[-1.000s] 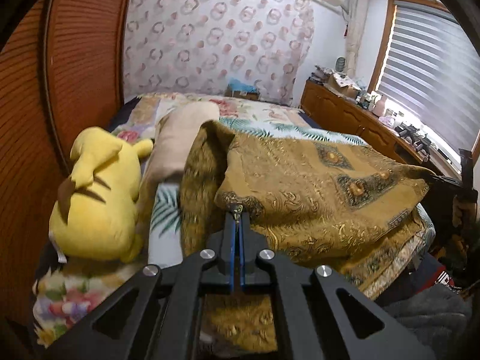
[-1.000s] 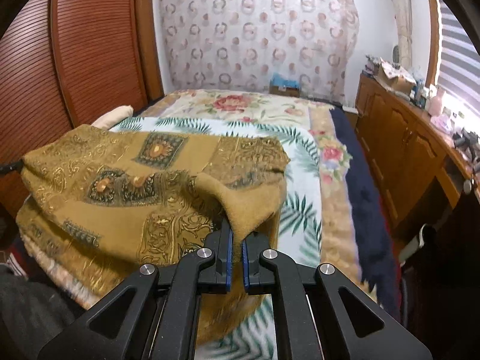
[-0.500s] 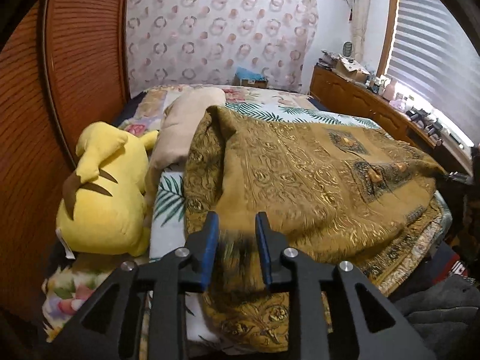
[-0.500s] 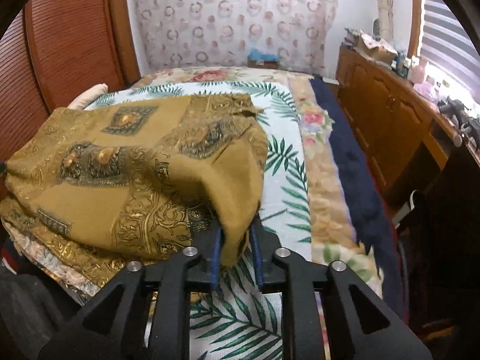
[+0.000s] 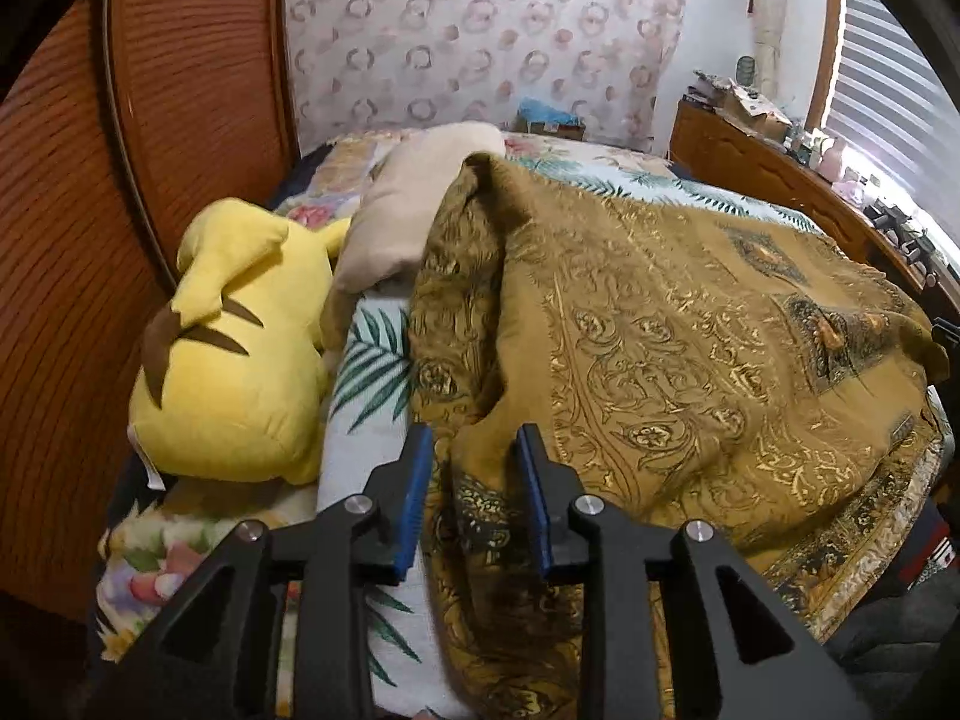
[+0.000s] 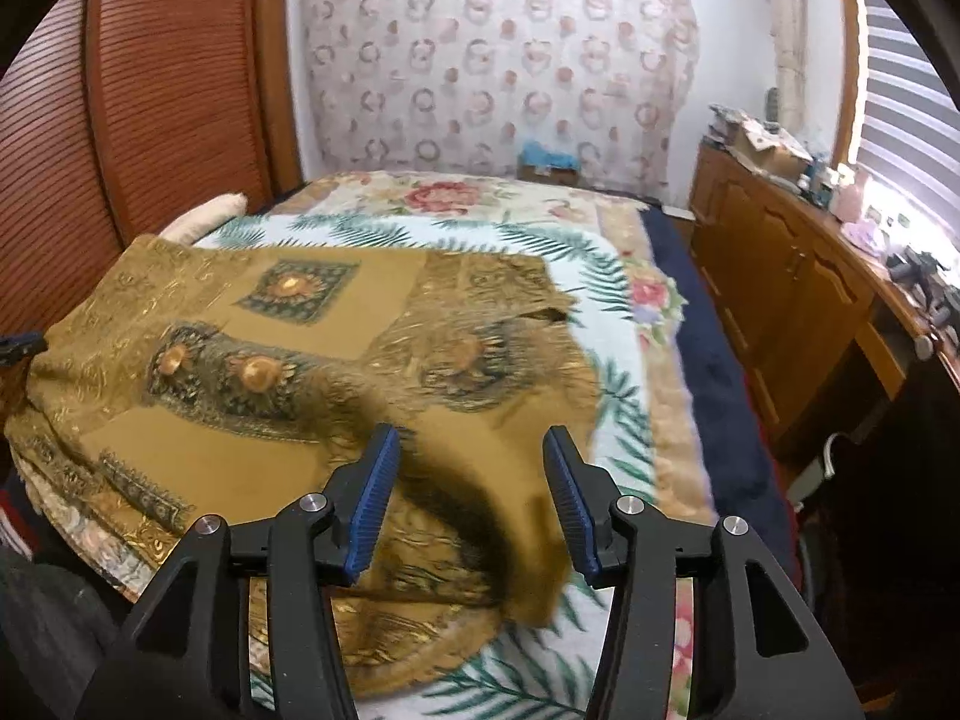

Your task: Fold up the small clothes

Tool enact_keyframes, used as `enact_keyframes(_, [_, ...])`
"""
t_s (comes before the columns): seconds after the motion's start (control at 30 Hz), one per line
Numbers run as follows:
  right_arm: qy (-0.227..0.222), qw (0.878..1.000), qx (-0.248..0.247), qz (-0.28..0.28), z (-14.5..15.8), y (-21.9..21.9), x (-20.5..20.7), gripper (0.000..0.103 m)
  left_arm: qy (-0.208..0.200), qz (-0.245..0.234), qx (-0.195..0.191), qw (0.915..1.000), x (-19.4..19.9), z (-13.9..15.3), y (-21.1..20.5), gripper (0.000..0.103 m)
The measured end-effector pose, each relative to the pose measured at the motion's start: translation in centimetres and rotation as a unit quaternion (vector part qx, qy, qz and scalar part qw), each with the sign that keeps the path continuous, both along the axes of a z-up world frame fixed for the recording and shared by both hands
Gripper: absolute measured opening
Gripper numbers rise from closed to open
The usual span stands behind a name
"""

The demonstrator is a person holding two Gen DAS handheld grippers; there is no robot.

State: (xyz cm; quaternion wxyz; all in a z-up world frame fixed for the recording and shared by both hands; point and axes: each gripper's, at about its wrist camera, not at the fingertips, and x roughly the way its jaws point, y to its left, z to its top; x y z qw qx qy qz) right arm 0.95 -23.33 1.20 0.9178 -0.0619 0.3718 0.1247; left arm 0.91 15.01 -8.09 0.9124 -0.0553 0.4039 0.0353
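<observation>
On the palm-leaf bedspread [image 6: 606, 300] beside a yellow plush toy [image 5: 234, 354] at the frame's left lies the gold patterned garment [image 5: 690, 324], folded over, while the left gripper [image 5: 474, 480] stands narrowly parted and the right gripper [image 6: 468, 480] wider, both having just been opening with loose cloth between them.

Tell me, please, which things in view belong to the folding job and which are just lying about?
Part of the job:
- mustard patterned garment
- left gripper, jaws just opened
- right gripper, jaws just opened

Just lying about:
- yellow plush toy
- beige pillow
- cluttered wooden dresser
</observation>
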Motion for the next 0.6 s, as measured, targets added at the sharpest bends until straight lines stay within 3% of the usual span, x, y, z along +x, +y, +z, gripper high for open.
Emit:
enact_keyframes(0.27, [0.015,1.0,-0.005,0.027,-1.9,2.8,1.0,0.051,0.018,0.005,-0.002,0.9998,0.4,-1.7,0.3,0.029])
enact_keyframes(0.43, [0.023,0.999,0.0,0.034,-3.0,3.9,1.3,0.071,0.024,0.008,0.0,0.9997,0.5,-2.2,0.8,0.034])
enact_keyframes(0.6, [0.032,0.999,-0.011,0.041,-4.1,5.1,1.4,0.072,0.02,0.011,-0.005,0.9997,0.5,-2.4,1.2,0.036])
